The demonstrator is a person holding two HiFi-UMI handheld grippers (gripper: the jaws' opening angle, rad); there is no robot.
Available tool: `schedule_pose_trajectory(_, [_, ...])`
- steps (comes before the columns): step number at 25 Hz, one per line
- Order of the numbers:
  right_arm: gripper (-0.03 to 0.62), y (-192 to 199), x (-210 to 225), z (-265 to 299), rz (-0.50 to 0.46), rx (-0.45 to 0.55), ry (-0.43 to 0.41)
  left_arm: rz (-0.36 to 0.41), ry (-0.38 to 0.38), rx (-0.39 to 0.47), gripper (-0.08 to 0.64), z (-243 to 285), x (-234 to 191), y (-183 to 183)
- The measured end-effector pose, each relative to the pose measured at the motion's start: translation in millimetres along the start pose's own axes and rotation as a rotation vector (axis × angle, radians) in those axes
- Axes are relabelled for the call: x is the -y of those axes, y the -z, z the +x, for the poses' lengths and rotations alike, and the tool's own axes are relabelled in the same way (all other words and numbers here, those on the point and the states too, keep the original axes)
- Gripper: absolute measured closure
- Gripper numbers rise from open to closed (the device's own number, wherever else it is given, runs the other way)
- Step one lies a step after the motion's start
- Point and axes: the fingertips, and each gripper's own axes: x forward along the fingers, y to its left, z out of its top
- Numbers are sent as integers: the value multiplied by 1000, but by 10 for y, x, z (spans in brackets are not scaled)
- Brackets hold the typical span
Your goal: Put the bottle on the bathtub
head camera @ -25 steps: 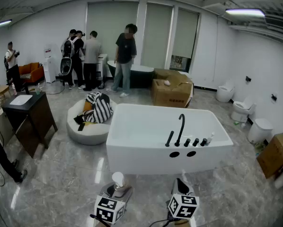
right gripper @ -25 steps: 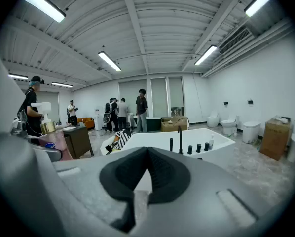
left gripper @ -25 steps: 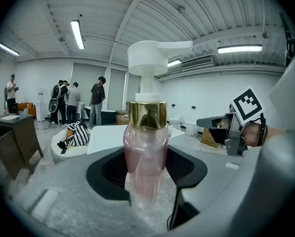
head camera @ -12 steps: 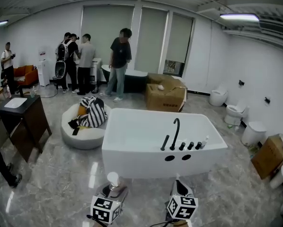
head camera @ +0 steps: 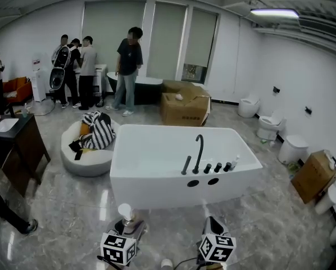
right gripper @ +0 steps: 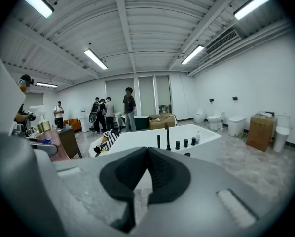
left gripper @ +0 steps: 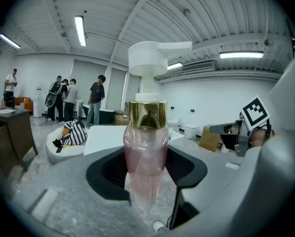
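Observation:
A pink bottle (left gripper: 146, 154) with a gold collar and a white pump head stands upright between the jaws of my left gripper (left gripper: 146, 169), which is shut on its body. In the head view only the bottle's pump head (head camera: 125, 210) shows, above the left gripper (head camera: 128, 226) at the bottom edge. My right gripper (head camera: 208, 221) is beside it to the right, its black pads (right gripper: 162, 169) shut together with nothing between them. The white bathtub (head camera: 157, 181) stands on the floor ahead of both grippers, with a black faucet (head camera: 199, 151) and knobs on its near right rim.
A small bottle (head camera: 234, 162) stands on the tub's rim by the knobs. Left of the tub are a round white seat (head camera: 89, 159) with a striped bag and a dark cabinet (head camera: 19, 148). Cardboard boxes (head camera: 185, 108) and toilets (head camera: 294, 148) stand behind and right. Several people (head camera: 128, 66) stand at the back.
The tub and the people have slid left in the head view. Both grippers sit a little lower and further left in the frame, the left one still holding the bottle.

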Motion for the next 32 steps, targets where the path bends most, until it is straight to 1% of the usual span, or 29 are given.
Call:
schedule_pose_trajectory(4, [589,-15,114,159,21,-5,11,3,6,-5,333,198,4,-53])
schedule_pose_trajectory(13, [589,-237,277,623,23,5,-9,16,23,-2,333,715,50,-264])
schedule_pose_trajectory(21, [589,-391,733,1074,57,9,6,43,36,-18,333,1368,210,-445])
schedule_pose_trajectory(27, [589,-465,1126,1395,103,2,23,69,70,-23,333,1817,389,-588])
schedule_pose_trajectory(32, [589,-532,1352,1633,137,0,11,92,72,-29,333,2130,506,-682])
